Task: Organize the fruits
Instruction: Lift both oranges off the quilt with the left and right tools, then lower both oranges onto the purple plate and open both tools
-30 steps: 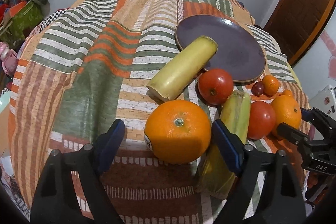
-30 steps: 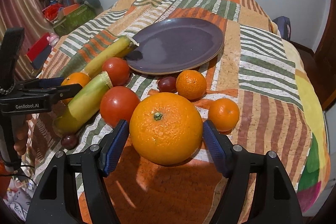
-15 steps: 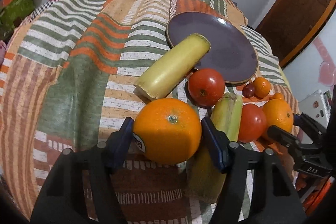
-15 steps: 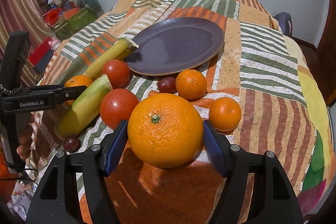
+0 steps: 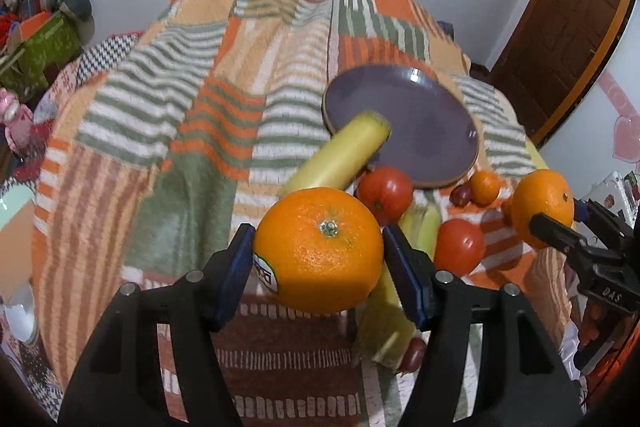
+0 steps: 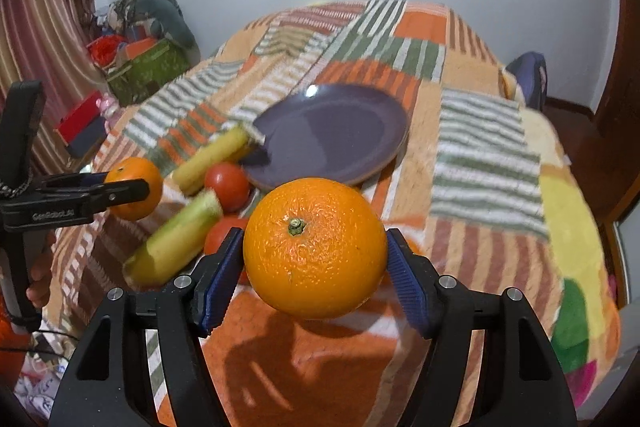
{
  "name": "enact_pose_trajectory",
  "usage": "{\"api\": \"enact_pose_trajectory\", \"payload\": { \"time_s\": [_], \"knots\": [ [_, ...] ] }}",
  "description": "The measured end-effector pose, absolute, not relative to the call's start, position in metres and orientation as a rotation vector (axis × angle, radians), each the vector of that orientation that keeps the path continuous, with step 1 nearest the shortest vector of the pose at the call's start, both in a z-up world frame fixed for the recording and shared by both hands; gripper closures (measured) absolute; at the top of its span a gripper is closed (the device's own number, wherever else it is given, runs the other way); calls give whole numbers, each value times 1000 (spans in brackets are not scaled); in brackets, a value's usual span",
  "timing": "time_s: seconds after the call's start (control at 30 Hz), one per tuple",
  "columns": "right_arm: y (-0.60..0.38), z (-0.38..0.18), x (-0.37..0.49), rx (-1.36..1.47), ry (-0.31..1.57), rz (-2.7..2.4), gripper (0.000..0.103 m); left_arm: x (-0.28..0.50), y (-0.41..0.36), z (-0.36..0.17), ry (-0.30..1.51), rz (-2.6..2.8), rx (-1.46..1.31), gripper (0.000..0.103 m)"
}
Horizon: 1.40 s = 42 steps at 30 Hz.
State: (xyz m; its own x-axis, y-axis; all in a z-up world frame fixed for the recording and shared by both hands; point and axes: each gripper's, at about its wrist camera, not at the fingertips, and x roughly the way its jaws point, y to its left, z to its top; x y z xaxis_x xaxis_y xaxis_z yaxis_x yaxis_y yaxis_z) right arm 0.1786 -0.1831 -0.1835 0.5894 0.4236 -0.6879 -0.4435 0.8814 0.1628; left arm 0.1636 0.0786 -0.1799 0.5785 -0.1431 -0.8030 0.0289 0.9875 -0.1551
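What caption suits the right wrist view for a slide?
Right gripper holds an orange above the striped cloth, purple plate beyond.

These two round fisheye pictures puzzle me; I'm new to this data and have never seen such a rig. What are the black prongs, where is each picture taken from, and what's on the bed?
No robot here: a person holds a hand tool in each hand, each with a camera looking forward along its two black prongs with blue pads. One picture comes from the left gripper, the other from the right gripper. Each has its jaws closed on an orange, the left orange and the right orange, both lifted off the striped bedspread. Each view also shows the other tool from the side. On the bedspread lie an empty purple plate, tomatoes, yellow-green stalk pieces and a small tangerine.
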Motion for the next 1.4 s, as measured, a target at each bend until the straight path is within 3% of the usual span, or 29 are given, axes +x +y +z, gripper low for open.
{"api": "enact_pose_trajectory", "payload": {
  "time_s": [0.7,1.4],
  "knots": [
    [-180,-125,226,-77,574,472,36,212,54,-110,745,-119,-77,39],
    [-148,-148,295,-106,619,504,36,301,44,-129,769,-137,-94,39]
  ]
}}
